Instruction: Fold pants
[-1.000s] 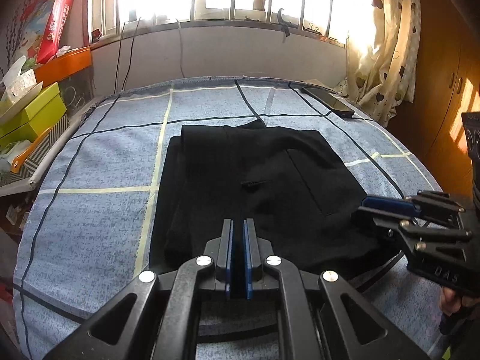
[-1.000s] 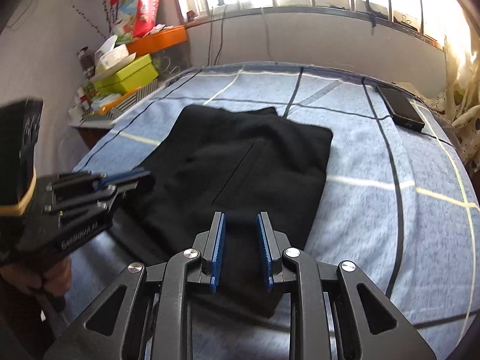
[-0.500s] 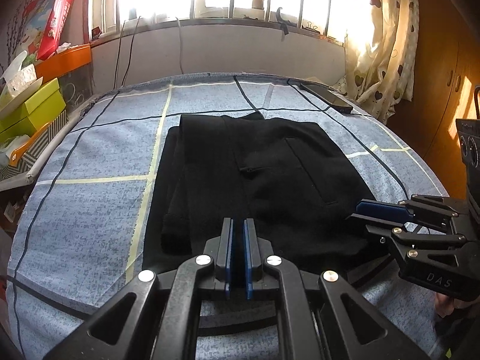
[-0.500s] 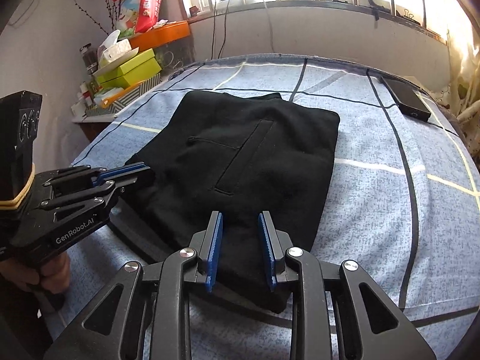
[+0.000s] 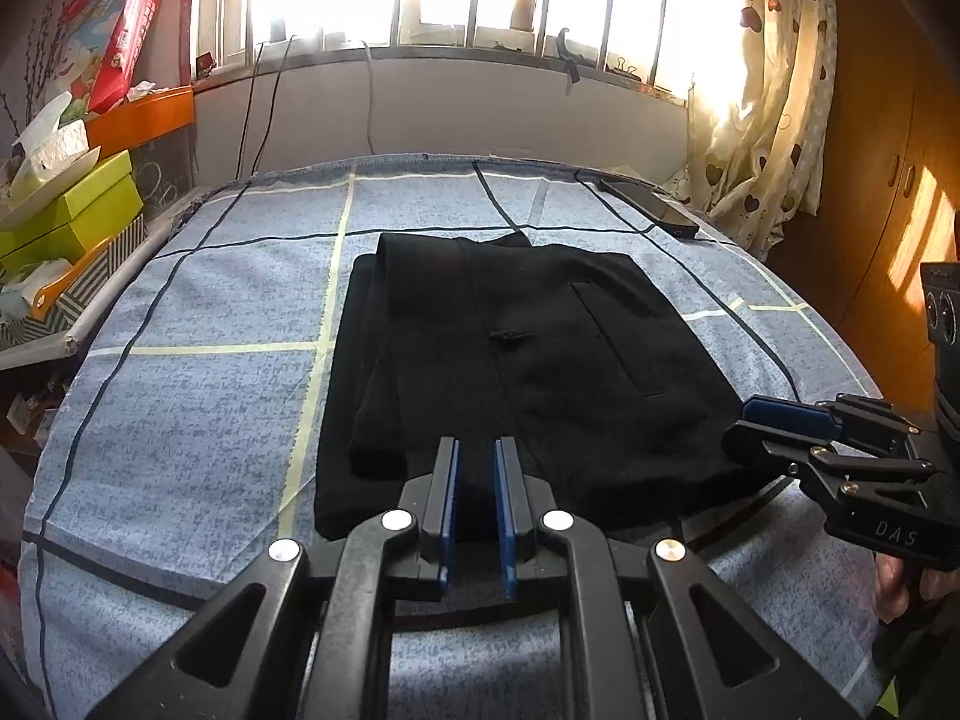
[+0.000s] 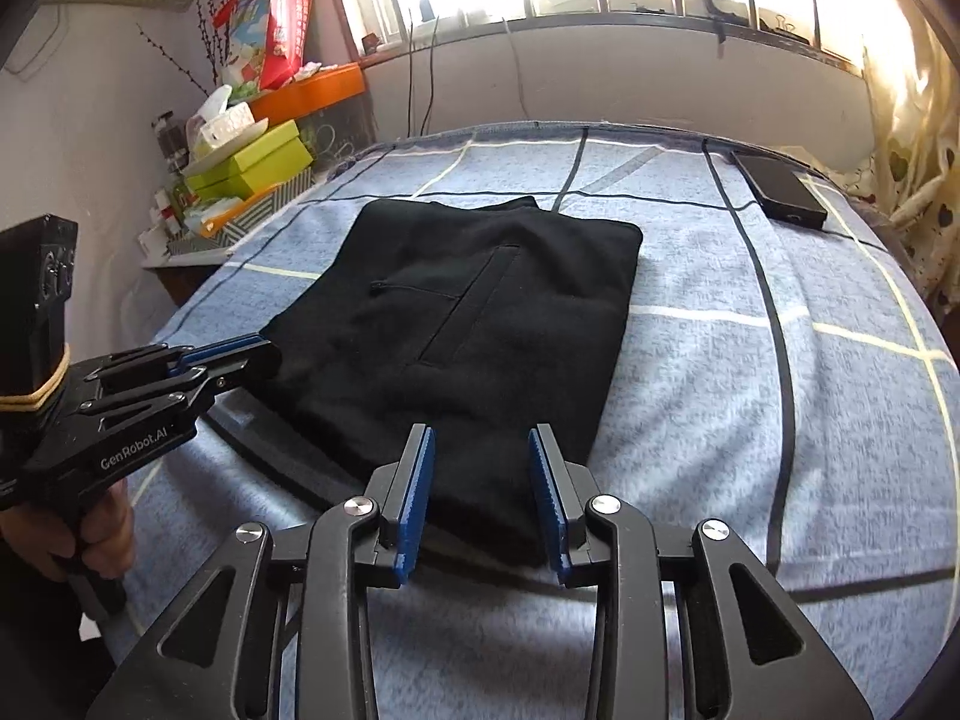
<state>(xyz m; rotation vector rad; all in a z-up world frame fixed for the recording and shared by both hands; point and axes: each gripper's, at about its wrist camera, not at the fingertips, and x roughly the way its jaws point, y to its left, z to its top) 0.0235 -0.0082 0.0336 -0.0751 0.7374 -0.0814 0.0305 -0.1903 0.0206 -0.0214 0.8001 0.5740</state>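
Observation:
The black pants [image 5: 516,360] lie folded into a flat rectangle on the blue checked bed sheet [image 5: 210,396], back pocket up; they also show in the right wrist view [image 6: 480,324]. My left gripper [image 5: 477,456] hovers at the near edge of the pants, slightly open and empty; it shows from the side in the right wrist view [image 6: 264,354]. My right gripper [image 6: 483,450] is open and empty above the near right corner of the pants, and shows in the left wrist view [image 5: 756,414].
A black phone [image 6: 780,192] lies at the far right of the bed. Green boxes [image 5: 78,210], an orange tray and tissues are stacked on a shelf left of the bed. A curtain [image 5: 756,120] and a wooden wardrobe stand on the right.
Both grippers have pulled back from the pants toward the near edge of the bed. The left gripper's jaws have opened a little and the right gripper's jaws have opened wider.

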